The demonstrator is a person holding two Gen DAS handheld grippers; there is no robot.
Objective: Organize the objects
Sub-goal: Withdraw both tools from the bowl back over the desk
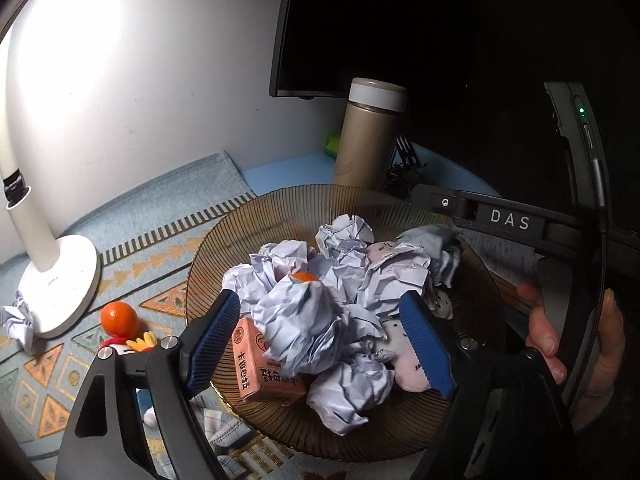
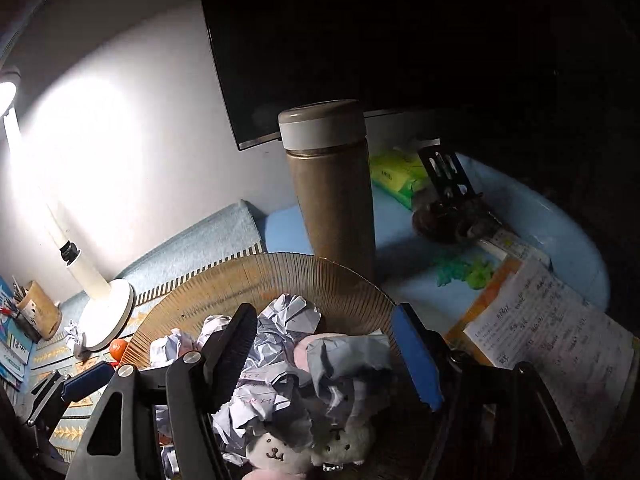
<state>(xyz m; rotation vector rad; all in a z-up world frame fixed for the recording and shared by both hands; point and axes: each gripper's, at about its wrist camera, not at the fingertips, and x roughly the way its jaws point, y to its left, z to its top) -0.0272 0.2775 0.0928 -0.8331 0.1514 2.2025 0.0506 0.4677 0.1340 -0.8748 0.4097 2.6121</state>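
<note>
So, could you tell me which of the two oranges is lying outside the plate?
The bare orange on the patterned mat, beside the lamp base; the other orange sits half-buried among crumpled paper in the plate.

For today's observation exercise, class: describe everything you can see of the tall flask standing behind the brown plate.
The flask is a tall cylinder with a matte bronze-tan body that looks like metal and a pale grey cap, closed. It stands upright on the blue table surface, just behind the ribbed brown plate and in front of the dark monitor. A small dotted patch marks its lower body. Neither gripper touches it.
</note>
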